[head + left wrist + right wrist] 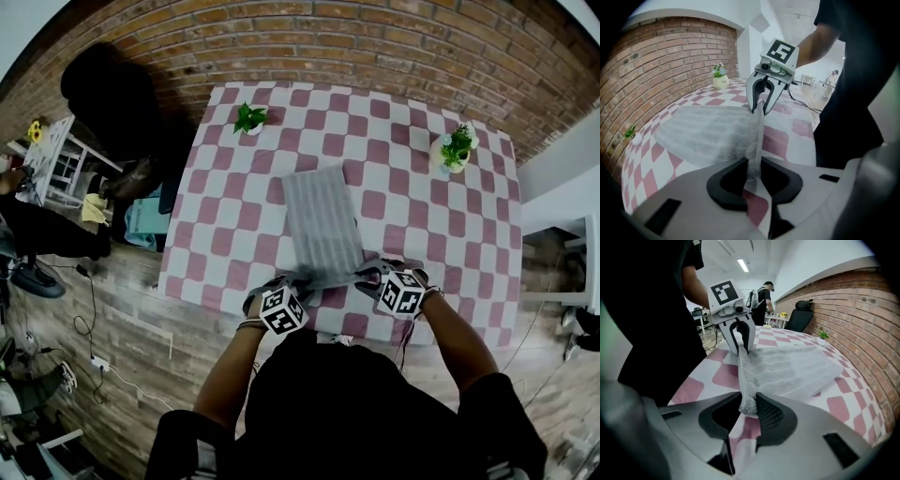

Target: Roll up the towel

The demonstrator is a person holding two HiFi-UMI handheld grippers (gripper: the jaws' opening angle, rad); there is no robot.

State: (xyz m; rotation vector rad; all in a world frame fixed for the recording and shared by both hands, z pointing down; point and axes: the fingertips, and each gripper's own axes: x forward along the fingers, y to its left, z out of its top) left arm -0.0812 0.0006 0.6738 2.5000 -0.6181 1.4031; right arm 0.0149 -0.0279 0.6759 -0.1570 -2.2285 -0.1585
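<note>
Left claw (751,172) pinched on towel (322,220) at near-left corner; right claw (749,408) pinched on near-right corner. I see near edge lifted between both. Rest of towel flat, unrolled, mid checkered table (220,234), stretching far.

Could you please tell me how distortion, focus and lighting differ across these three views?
Head view: strong fisheye, black corners, the table edges bowed. Left gripper view: the left tongs near the lens are soft, the towel pale. Right gripper view: the right tongs blurred too, a ceiling light burns bright above.
</note>
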